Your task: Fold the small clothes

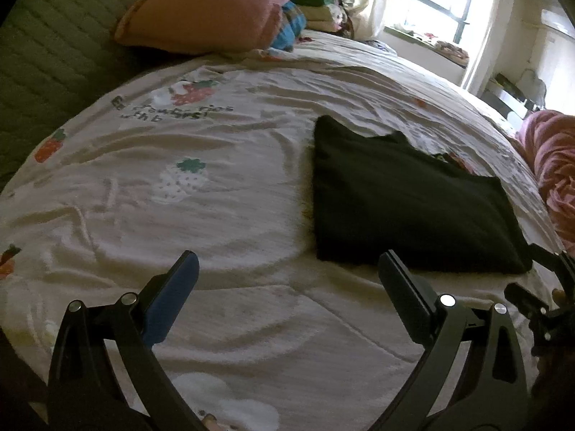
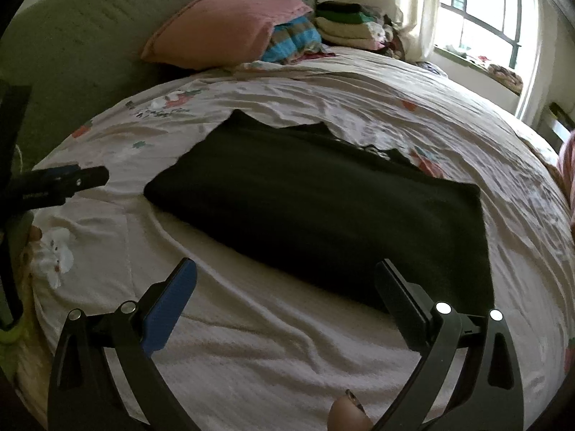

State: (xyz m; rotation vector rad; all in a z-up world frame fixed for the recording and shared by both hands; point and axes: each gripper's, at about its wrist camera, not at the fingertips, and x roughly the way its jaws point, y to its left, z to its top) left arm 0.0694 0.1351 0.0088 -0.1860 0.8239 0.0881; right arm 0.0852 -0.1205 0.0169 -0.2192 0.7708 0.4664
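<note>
Right, both tools are off the cloth and I'm looking down at the black garment (image 2: 316, 215), which lies flat on the strawberry-print bedsheet (image 1: 201, 215) in a tidy block, its long edges straight and one doubled edge facing me. It sits near the middle of the bed, away from the pink pillow (image 2: 222, 21) and the stack of clothes (image 2: 341, 21) up by the headboard, so I have bare sheet on every side to work the folds without dragging anything else in. My right tool (image 2: 285, 301) hangs just short of the near edge, its two fingers spread wide with nothing between them; the right-hand finger overlaps the garment's near corner in this view, though I can't tell if it touches. My left tool (image 1: 287, 291) is likewise spread and empty, held off to the garment's left over plain sheet, with the cloth's near-left corner just ahead of its right finger. I read that as both tools parked wide apart on purpose, ready to take the two near corners together. At the far end the neckline (image 2: 363, 143) peeks out uneven, so I'd judge one more fold toward it is likely due, or a smoothing pass. The fabric looks soft and thick; a shallow pinch could take only the top layer.
</note>
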